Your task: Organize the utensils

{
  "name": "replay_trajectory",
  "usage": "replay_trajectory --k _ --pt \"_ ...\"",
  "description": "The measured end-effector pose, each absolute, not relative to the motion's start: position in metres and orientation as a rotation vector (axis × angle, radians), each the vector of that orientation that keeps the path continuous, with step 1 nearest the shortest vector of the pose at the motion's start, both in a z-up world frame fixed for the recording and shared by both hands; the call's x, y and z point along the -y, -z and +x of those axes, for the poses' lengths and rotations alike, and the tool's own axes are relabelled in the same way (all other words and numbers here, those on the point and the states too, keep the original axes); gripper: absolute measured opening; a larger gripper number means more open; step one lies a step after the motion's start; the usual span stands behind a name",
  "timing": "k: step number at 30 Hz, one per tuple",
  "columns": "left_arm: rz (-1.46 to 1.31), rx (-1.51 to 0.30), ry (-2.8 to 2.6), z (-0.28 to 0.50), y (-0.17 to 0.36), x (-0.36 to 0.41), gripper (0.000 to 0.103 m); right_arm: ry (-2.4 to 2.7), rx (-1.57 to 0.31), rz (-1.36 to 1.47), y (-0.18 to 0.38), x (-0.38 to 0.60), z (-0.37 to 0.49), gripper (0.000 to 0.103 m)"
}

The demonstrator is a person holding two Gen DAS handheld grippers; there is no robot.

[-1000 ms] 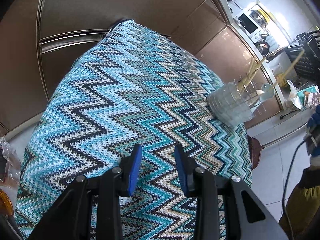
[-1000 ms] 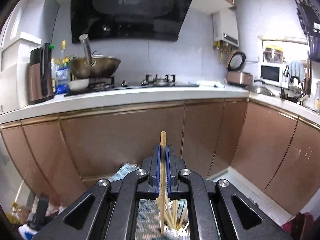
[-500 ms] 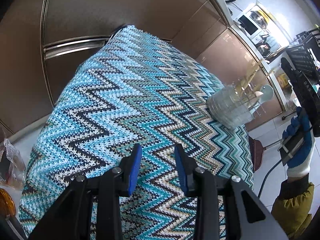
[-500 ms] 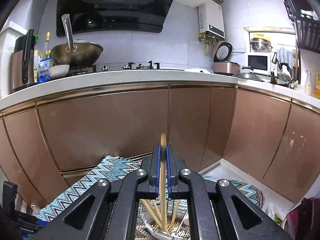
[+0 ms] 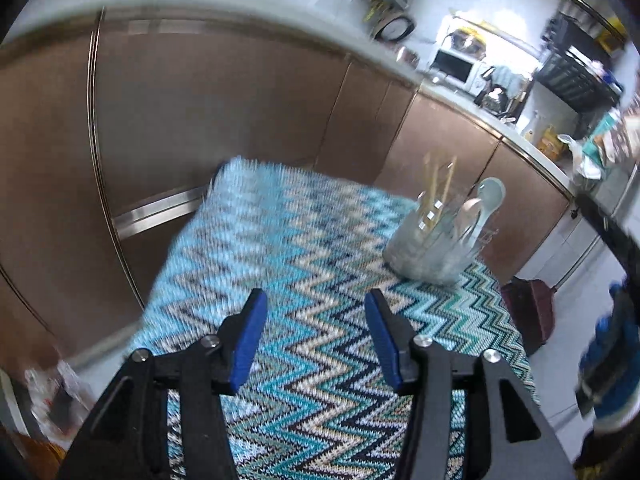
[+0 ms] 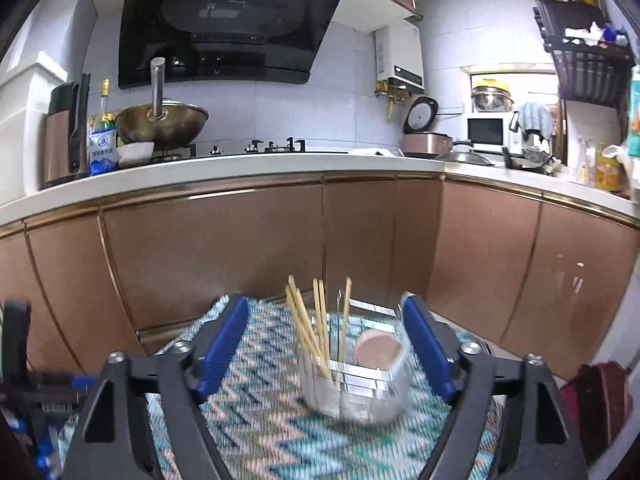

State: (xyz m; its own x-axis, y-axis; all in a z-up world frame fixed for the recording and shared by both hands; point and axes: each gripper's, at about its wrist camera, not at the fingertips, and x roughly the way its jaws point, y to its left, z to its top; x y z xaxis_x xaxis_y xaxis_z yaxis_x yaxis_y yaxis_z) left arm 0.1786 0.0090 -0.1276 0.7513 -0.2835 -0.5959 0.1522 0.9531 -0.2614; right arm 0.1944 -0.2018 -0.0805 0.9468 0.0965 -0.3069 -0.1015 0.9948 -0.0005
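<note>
A clear glass utensil holder (image 6: pixel 356 380) stands on the zigzag-patterned tablecloth (image 6: pixel 256 420). Several wooden chopsticks (image 6: pixel 308 324) lean upright in it, beside a brown spoon bowl (image 6: pixel 378 350). My right gripper (image 6: pixel 326 348) hangs just in front of the holder, its jaws opening wide, nothing between the pads. In the left wrist view the same holder (image 5: pixel 432 246) sits at the cloth's far right with the chopsticks (image 5: pixel 436 188) and a pale spoon (image 5: pixel 490 196). My left gripper (image 5: pixel 316 336) hovers over bare cloth (image 5: pixel 280 240), jaws opening and empty.
Brown kitchen cabinets (image 6: pixel 224 256) run behind the table under a white counter with a wok (image 6: pixel 162 124), stove and rice cooker (image 6: pixel 426 140). A gloved hand (image 5: pixel 612 368) holding the other gripper shows at the right edge of the left wrist view.
My right gripper let go of the chopstick it gripped, which now stands in the holder, and drew back with its jaws spread. My left gripper rose, tilted up, and widened.
</note>
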Motion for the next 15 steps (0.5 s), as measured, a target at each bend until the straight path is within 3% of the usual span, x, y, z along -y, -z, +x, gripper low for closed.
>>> replay_trajectory --k 4,12,15 --pt "-0.135 -0.591 0.22 0.16 0.1 0.004 0.056 -0.064 -0.315 -0.003 0.086 0.207 0.156 0.096" --pt "-0.042 -0.481 0.187 0.12 0.064 0.024 0.059 0.064 -0.29 0.046 0.09 0.231 0.093 0.103" --pt "-0.017 -0.436 0.157 0.102 0.052 0.025 0.068 0.101 -0.27 0.07 0.087 0.238 0.079 0.103"
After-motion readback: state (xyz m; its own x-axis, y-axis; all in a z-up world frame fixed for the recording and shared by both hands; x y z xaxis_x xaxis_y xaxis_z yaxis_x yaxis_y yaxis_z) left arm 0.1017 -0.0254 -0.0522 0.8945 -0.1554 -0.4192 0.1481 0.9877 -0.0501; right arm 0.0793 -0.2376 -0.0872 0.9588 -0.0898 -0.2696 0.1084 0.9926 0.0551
